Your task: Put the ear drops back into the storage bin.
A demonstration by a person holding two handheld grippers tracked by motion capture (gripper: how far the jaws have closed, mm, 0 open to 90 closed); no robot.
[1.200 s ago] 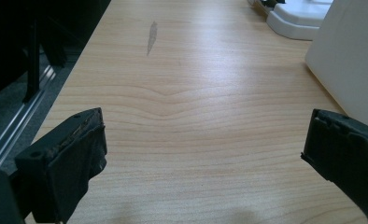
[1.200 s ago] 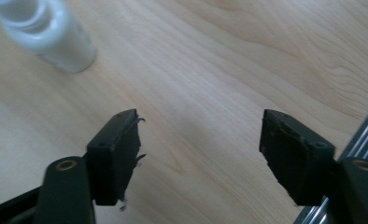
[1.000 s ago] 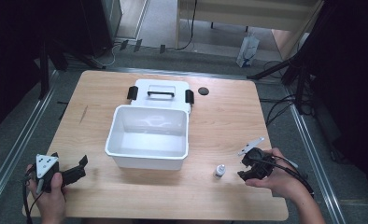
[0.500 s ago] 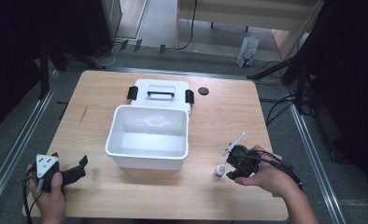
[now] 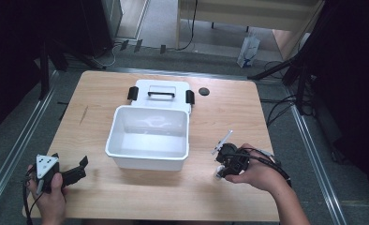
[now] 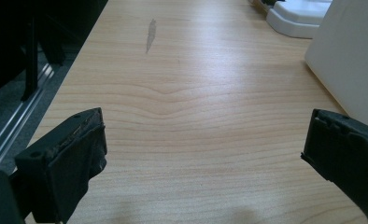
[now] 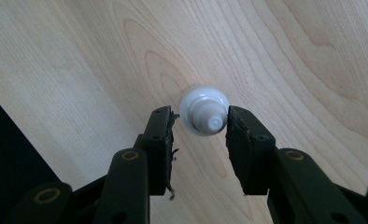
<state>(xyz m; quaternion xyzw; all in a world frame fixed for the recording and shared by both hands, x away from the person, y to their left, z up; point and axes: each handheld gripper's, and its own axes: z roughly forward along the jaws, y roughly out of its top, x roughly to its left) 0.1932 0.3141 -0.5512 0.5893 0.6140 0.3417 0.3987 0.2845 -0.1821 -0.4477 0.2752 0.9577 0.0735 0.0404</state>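
- White, small and round, with a stepped neck: a knob-like piece (image 7: 204,112) standing on the table (image 5: 229,112), near right, right of the white bin (image 5: 147,136).
- Right gripper (image 7: 200,128) straight above it, jaws parted, one on each side; the right jaw close against the piece, the left with a gap, not yet clamped.
- Best centred first so both pads meet together, then closed gently around the neck; likely to skid or tip if pushed from one side.
- Left gripper (image 6: 205,149) low at the near left corner, jaws spread wide, grasping nothing.
- Lid (image 5: 161,93) flat behind the bin.
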